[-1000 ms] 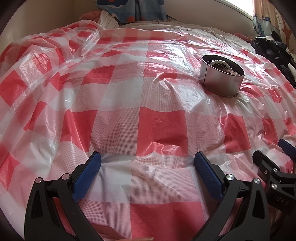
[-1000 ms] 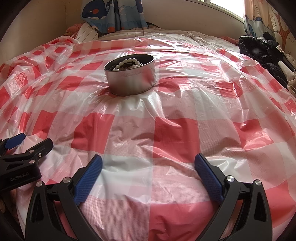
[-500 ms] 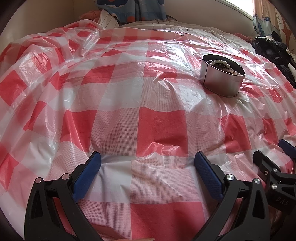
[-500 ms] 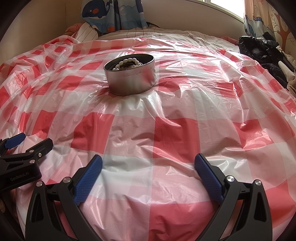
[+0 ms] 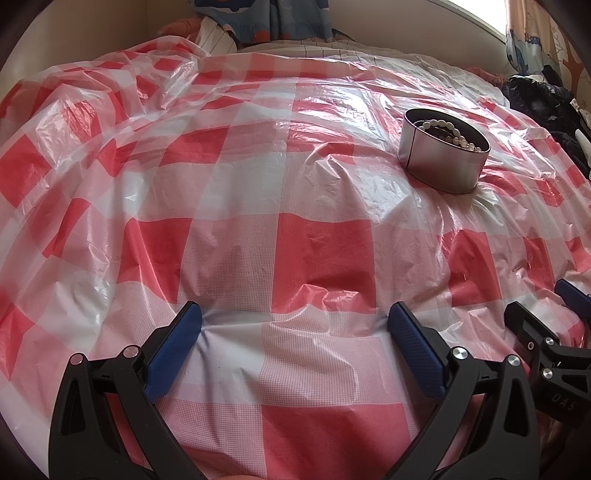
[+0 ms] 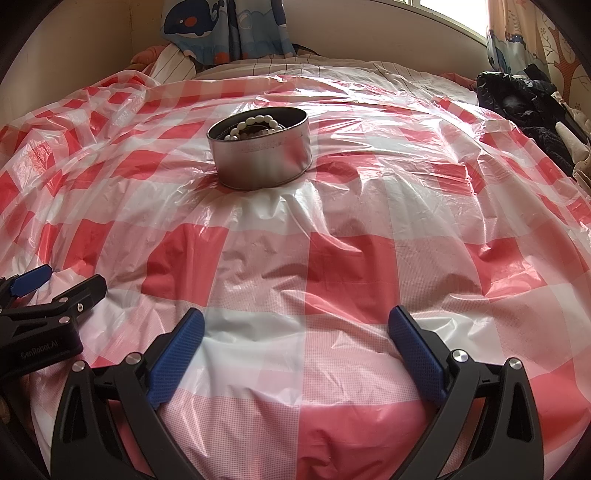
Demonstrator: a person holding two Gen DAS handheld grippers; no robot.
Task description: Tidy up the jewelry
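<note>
A round silver tin (image 5: 441, 158) stands on the red-and-white checked plastic sheet, at the upper right in the left wrist view and upper middle in the right wrist view (image 6: 260, 155). A white bead bracelet (image 6: 251, 125) lies inside it over dark jewelry; it also shows in the left wrist view (image 5: 456, 134). My left gripper (image 5: 294, 325) is open and empty, low over the sheet, well short of the tin. My right gripper (image 6: 295, 325) is open and empty too, beside it on the right.
The checked sheet (image 6: 369, 221) covers a soft, wrinkled bed. Dark clothes (image 6: 524, 103) are piled at the far right. A striped pillow (image 6: 173, 66) and a whale-print curtain (image 6: 225, 26) lie at the back against the wall.
</note>
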